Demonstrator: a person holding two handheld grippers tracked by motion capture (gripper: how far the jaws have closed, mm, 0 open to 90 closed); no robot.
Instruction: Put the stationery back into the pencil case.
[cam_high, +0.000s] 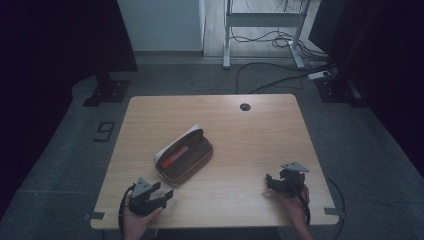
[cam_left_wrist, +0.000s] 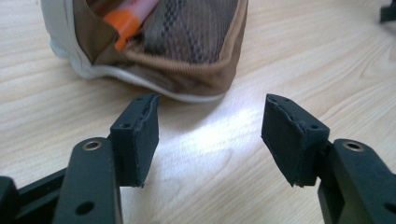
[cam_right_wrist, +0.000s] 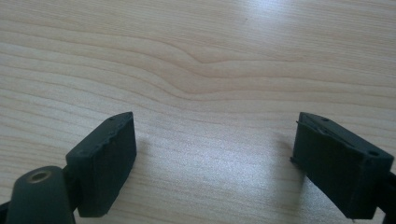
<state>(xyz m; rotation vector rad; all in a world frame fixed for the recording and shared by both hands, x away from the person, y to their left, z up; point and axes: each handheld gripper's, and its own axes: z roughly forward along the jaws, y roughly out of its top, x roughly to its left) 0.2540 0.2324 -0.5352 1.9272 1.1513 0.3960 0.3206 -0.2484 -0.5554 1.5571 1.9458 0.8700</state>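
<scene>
Brown fabric pencil case with a white-edged flap (cam_high: 183, 155) lies open near the middle of the pale wooden counter (cam_high: 250, 145), angled, mouth toward the near-left. An orange-capped marker (cam_high: 174, 157) rests inside it; in the left gripper view the orange end (cam_left_wrist: 122, 22) pokes out beside the case's mesh lining.

Left tool (cam_high: 159, 196) sits low at the near-left edge, jaws spread wide, pointed at the case's near end and just short of it, touching nothing. Right tool (cam_high: 273, 182) rests at the near-right, well apart from the case, jaws likewise wide over bare wood (nothing between them).

Judgement: work on the case has hardly begun. No grasp made; case unzipped, marker in place. Everything about handling the case or its contents looks left to do, with the left tool best placed to start.
</scene>
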